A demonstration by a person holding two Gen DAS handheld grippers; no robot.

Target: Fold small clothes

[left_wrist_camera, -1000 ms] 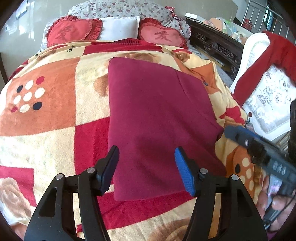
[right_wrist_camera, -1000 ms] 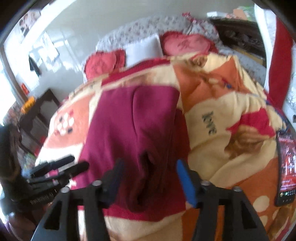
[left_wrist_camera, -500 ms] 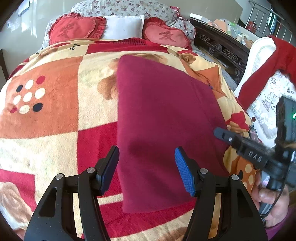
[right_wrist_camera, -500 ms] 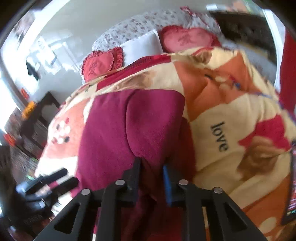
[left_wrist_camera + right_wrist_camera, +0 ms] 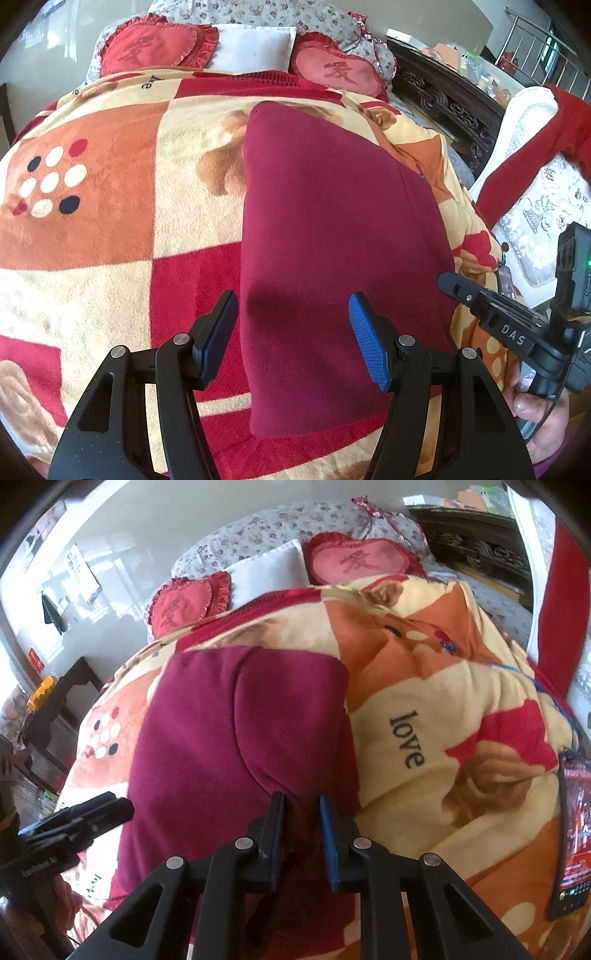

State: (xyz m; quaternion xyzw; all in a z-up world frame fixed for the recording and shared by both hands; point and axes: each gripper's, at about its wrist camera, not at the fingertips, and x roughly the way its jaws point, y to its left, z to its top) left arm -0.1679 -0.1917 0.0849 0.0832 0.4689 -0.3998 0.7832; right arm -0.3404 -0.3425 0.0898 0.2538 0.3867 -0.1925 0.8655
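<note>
The dark red cloth point(image 5: 332, 229) lies flat on the blanket point(image 5: 92, 229), long side running away toward the pillows point(image 5: 251, 48). The right gripper point(image 5: 301, 812) has just closed and pinches its near right edge. The left gripper point(image 5: 291, 332) hangs spread above the near left edge. Only the right view shows the pinch.

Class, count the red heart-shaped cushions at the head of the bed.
2: the left heart cushion is left of the white pillow, the right heart cushion on its right. None looks hidden.

A patterned blanket point(image 5: 110, 229) covers the bed; two heart cushions point(image 5: 155, 48) flank a white pillow point(image 5: 255, 48).
</note>
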